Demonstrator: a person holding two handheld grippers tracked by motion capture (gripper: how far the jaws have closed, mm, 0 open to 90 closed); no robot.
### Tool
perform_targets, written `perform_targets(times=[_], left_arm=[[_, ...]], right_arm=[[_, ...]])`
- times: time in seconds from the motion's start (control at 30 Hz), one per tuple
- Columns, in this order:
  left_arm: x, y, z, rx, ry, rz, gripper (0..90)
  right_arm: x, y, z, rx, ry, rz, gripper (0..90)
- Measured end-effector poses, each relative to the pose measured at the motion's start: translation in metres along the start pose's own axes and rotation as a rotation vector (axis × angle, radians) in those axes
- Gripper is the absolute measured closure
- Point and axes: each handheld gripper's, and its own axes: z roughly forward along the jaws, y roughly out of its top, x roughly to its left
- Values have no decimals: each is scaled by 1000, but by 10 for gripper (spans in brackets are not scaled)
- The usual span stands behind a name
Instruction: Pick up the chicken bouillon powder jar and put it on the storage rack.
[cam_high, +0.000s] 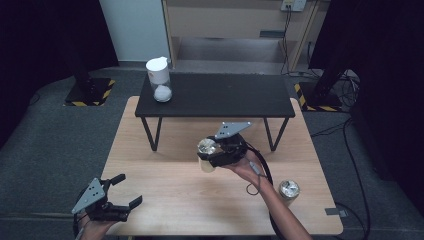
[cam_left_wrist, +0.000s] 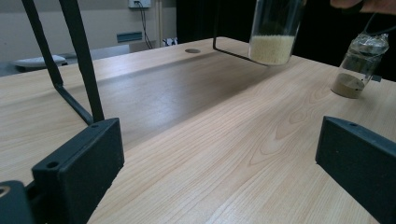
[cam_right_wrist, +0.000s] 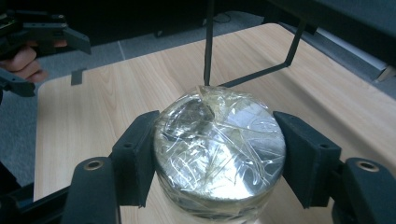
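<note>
1. While the left tool (cam_high: 125, 192) sits low at the near left corner of the wooden worktop (cam_high: 165, 175), its 2 jaws are spread wide with nothing between them.
2. Over to the right tool (cam_high: 212, 156): it's pinching a glass jar (cam_high: 206, 155), 1 black jaw on each side of the jar just under its top.
3. In the right gripper view that jar (cam_right_wrist: 219, 149) sits dead centre, its mouth sealed with crinkled clear film, both jaws pressed against the glass.
4. The jar is up off the worktop, in the air above the middle of it, just in front of the low black shelf (cam_high: 215, 95).
5. From the left gripper view, the lifted jar (cam_left_wrist: 272, 35) hangs above the wood with pale grains filling its bottom part and a clear gap beneath it.
6. A second jar (cam_high: 289, 191), also film-topped, stands on the worktop near the right edge, beside the person's right forearm (cam_high: 280, 210).
7. That same second jar (cam_left_wrist: 359, 65) shows at far right in the left gripper view, with a darker layer in its base.
8. Up on the black shelf, at its left end, stands a container with a white lid (cam_high: 159, 80) and something white inside.
9. The 2 tools are well apart.
</note>
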Motion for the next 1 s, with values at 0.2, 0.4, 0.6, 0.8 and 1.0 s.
perform_targets(times=[0.2, 0.4, 0.6, 0.8, 1.0], left_arm=[[0, 0, 0, 0, 0, -2, 0], [0, 0, 0, 0, 0, -1, 0], [0, 0, 0, 3, 0, 1, 0], [0, 0, 0, 0, 1, -1, 1], [0, 0, -1, -2, 2, -1, 1]], right_arm=[[-5, 16, -12, -9, 33, -13, 353], [-7, 30, -24, -22, 44, -6, 353], [-9, 50, -37, -28, 30, -25, 353], [-14, 70, -50, -29, 23, -26, 354], [-17, 89, -59, -25, 3, -35, 354]])
